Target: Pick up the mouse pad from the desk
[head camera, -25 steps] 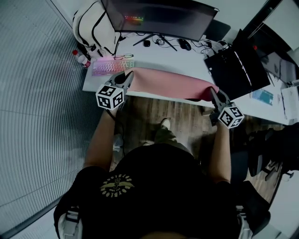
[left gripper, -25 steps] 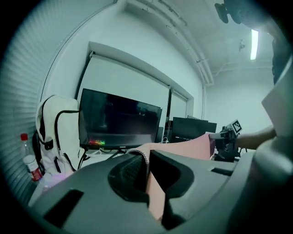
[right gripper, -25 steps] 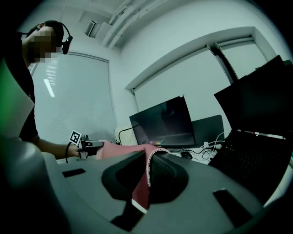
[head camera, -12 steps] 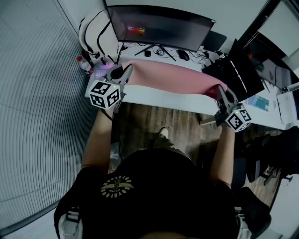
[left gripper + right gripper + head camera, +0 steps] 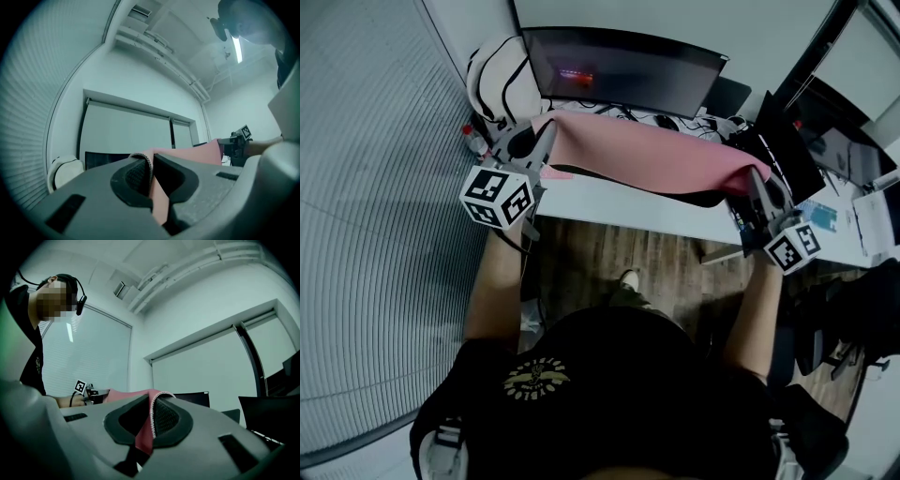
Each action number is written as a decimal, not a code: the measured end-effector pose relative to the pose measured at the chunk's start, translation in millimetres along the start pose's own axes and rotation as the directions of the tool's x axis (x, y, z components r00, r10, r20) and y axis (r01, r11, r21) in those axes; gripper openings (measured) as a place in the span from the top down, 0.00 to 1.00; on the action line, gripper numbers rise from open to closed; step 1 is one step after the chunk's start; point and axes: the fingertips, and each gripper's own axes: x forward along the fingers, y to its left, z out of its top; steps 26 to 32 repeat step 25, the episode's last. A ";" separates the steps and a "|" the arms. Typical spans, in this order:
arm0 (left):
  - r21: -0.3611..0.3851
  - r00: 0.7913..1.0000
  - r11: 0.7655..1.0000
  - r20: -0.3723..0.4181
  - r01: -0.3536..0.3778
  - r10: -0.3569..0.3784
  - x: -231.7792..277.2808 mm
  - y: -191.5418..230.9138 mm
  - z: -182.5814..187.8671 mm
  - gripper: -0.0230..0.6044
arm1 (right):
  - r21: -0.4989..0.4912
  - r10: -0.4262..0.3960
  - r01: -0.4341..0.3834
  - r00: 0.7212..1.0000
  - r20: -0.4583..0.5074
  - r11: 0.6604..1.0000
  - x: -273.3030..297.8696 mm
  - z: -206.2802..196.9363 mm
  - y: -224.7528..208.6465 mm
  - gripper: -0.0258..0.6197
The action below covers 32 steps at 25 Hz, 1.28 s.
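A long pink mouse pad [image 5: 652,155] hangs in the air above the white desk [image 5: 619,202], stretched between both grippers. My left gripper [image 5: 546,136] is shut on the pad's left corner [image 5: 149,176]. My right gripper [image 5: 757,180] is shut on the pad's right corner [image 5: 150,425]. Both grippers point about level, toward the wall. In the left gripper view the right gripper [image 5: 236,143] shows far off with the pink pad [image 5: 197,152] running to it. The pad's black underside shows near the right end.
A wide dark monitor [image 5: 623,66] stands behind the pad with cables and a mouse at its foot. A white backpack [image 5: 497,80] and a bottle [image 5: 472,136] sit at the desk's left end. A black laptop [image 5: 783,141] and papers [image 5: 872,211] lie to the right.
Both grippers have risen together with the mouse pad. The pad has come off the desk and now hides the keyboard and part of the monitor's foot.
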 end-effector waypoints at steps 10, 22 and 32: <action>0.021 0.999 1.000 0.043 -0.002 0.001 -20.0 -7.1 29.1 0.93 | -0.029 0.017 -0.016 0.999 0.039 0.999 -8.4 24.6 19.4 0.93; 0.020 0.999 1.000 0.037 0.019 -0.020 -20.3 -20.7 25.8 0.93 | -0.032 0.006 -0.005 0.999 0.038 0.999 -26.1 26.1 21.3 0.93; 0.019 0.999 1.000 0.033 0.023 -0.024 -18.4 -21.8 22.6 0.93 | -0.028 0.001 0.000 0.999 0.036 1.000 -27.4 24.1 19.6 0.93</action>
